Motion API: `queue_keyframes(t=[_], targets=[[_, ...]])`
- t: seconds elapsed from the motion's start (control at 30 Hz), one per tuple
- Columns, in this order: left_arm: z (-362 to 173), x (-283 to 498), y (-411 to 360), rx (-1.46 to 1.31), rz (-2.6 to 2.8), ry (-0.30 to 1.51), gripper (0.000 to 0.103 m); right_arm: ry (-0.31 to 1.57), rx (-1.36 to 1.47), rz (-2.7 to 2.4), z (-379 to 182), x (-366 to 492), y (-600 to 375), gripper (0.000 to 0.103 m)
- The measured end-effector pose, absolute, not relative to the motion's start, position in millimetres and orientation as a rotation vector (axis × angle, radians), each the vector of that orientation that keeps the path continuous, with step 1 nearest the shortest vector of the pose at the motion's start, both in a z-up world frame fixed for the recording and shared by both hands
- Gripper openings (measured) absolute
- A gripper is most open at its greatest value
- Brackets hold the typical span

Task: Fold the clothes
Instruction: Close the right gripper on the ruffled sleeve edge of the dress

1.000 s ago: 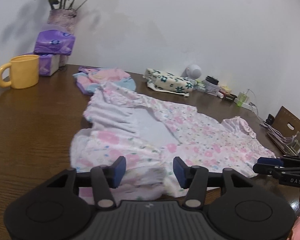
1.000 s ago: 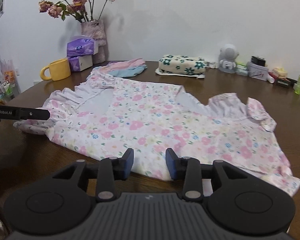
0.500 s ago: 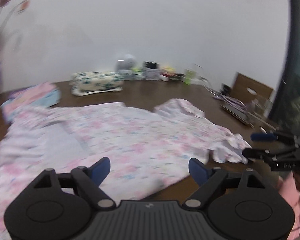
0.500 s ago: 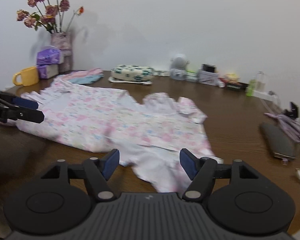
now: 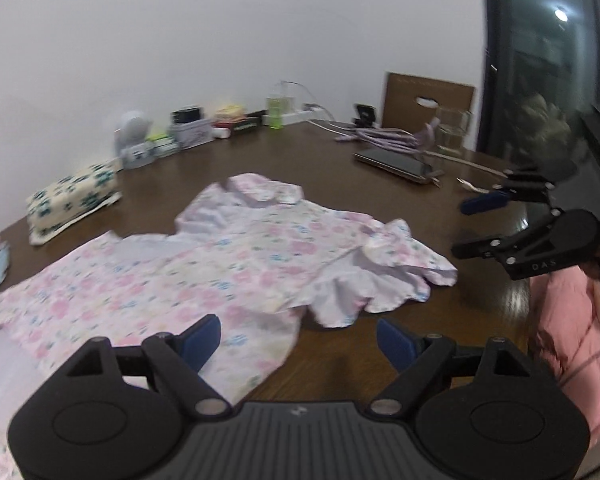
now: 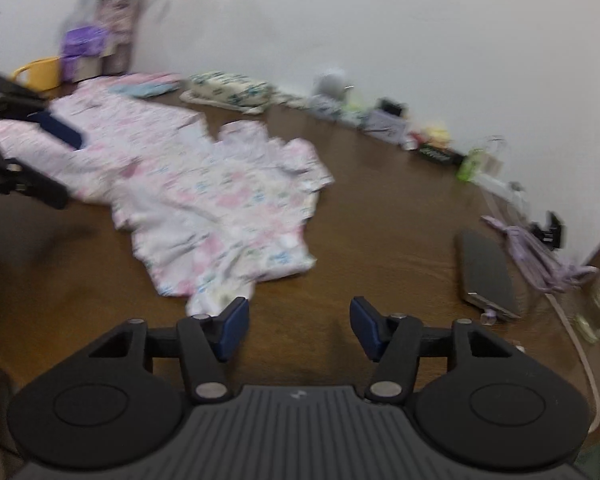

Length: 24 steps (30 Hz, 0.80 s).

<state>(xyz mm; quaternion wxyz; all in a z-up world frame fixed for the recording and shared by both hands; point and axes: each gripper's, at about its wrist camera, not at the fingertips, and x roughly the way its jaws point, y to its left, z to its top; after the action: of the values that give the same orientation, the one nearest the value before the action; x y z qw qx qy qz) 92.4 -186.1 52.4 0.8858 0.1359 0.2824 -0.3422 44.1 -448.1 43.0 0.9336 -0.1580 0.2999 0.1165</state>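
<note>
On the brown wooden table (image 5: 340, 168) lies the floral dress (image 5: 204, 264), spread flat with one ruffled sleeve bunched at its near corner, and neither tool touches it. Left gripper (image 5: 299, 338) hangs just over the dress's near edge, its blue pads spread wide, holding nothing. Right gripper (image 6: 299, 328) hovers over bare wood beside the hem, released too, gap wide between its pads; in the left wrist view it shows off to the right, also agape.

Now the containers. Far left in the right wrist view, a vase (image 6: 116, 28) holds pink flowers, all blurred. A yellow mug (image 6: 40, 72) stands beside purple tissue packs (image 6: 82, 46); what is inside the mug I cannot tell. A patterned pouch (image 5: 74, 200) sits zipped or folded, contents hidden. Along the wall, a small green bottle (image 5: 275, 110) and a clear glass (image 5: 452, 130) near the cardboard sheet (image 5: 428, 100). A dark phone (image 6: 488, 272) lies beside a tangle of lilac cable (image 6: 536, 256).
</note>
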Motion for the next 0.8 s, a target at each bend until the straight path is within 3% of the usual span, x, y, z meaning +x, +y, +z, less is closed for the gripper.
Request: queue_keyframes(t=[0.23, 0.3, 0.37, 0.47, 0.8], targets=[[44.6, 90.7, -224.1, 0.392, -0.779, 0.572, 0.078, 0.652, -0.253, 0.399, 42.1, 42.6, -446.3, 0.055], [42.5, 91.9, -231.8, 0.405, -0.798, 0.575, 0.078, 0.665, -0.232, 0.403, 39.4, 45.8, -447.4, 0.044], [40.9, 92.6, -238.1, 0.415, -0.817, 0.576, 0.078, 0.679, -0.211, 0.406, 36.7, 49.1, -448.5, 0.018], [39.5, 92.6, -244.8, 0.433, -0.844, 0.572, 0.078, 0.684, -0.181, 0.411, 35.5, 54.2, -451.1, 0.007], [33.6, 92.3, -273.0, 0.529, -0.905, 0.508, 0.079, 0.625, -0.013, 0.424, 65.6, 68.4, -467.6, 0.002]])
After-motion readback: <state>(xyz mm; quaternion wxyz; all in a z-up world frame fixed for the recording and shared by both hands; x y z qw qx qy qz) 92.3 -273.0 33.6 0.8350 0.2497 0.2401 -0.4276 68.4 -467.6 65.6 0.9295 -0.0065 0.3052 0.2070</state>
